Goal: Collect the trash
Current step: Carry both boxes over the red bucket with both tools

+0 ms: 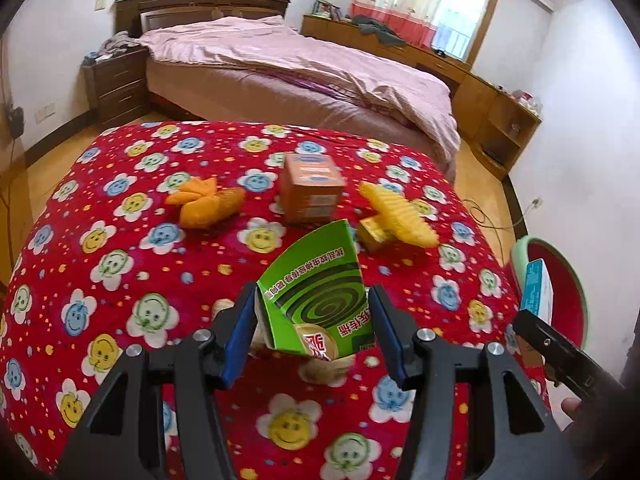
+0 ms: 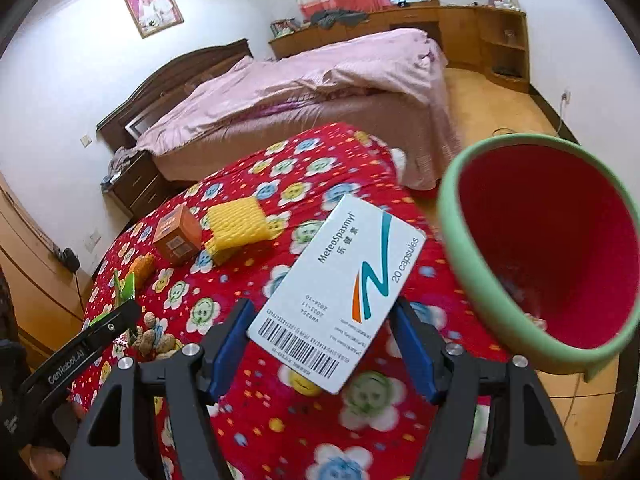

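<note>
Left gripper (image 1: 314, 334): torn green box (image 1: 320, 300) clamped between the blue pads, held above the red flowered cloth (image 1: 120, 240). Right gripper (image 2: 320, 344): white capsule box (image 2: 340, 284) gripped by its edges, carried just beside the rim of the green bin with red lining (image 2: 472, 248). Orange carton (image 1: 312, 188), yellow foam sleeve (image 1: 396, 214) and orange wrappers (image 1: 204, 200) are left lying on the cloth; peanuts (image 2: 154, 338) seen below the left gripper
</note>
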`<act>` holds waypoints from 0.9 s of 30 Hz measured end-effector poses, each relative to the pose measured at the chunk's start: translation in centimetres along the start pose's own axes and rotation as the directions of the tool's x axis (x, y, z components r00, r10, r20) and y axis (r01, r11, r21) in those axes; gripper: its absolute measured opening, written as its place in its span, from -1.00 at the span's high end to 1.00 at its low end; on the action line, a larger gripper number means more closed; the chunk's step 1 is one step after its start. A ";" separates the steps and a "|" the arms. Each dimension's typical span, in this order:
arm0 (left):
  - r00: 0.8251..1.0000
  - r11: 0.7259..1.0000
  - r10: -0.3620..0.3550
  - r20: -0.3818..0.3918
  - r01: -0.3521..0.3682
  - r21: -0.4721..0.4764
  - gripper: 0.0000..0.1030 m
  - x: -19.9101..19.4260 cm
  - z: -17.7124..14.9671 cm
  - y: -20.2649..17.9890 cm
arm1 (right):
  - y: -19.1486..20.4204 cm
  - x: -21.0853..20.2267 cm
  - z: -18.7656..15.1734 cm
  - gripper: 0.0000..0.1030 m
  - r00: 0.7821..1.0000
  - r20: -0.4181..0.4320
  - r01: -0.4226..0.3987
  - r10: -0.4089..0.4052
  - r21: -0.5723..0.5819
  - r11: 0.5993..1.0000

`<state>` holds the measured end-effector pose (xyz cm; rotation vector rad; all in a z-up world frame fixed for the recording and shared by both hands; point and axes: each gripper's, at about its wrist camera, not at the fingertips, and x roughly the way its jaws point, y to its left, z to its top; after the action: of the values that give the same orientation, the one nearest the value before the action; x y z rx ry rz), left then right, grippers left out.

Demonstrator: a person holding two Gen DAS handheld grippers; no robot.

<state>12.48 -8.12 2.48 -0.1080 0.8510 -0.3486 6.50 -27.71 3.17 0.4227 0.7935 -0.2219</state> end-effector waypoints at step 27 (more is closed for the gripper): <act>0.980 0.954 -0.150 -0.132 0.178 0.242 -0.09 1.1 -1.2 -14.2 | -14.9 -6.5 -0.4 -0.39 0.986 0.107 0.099 -0.125 0.225 0.969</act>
<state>8.62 -21.81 4.20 0.0800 0.9039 -0.6217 -3.35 -40.63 3.43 0.5676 0.6767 -0.4398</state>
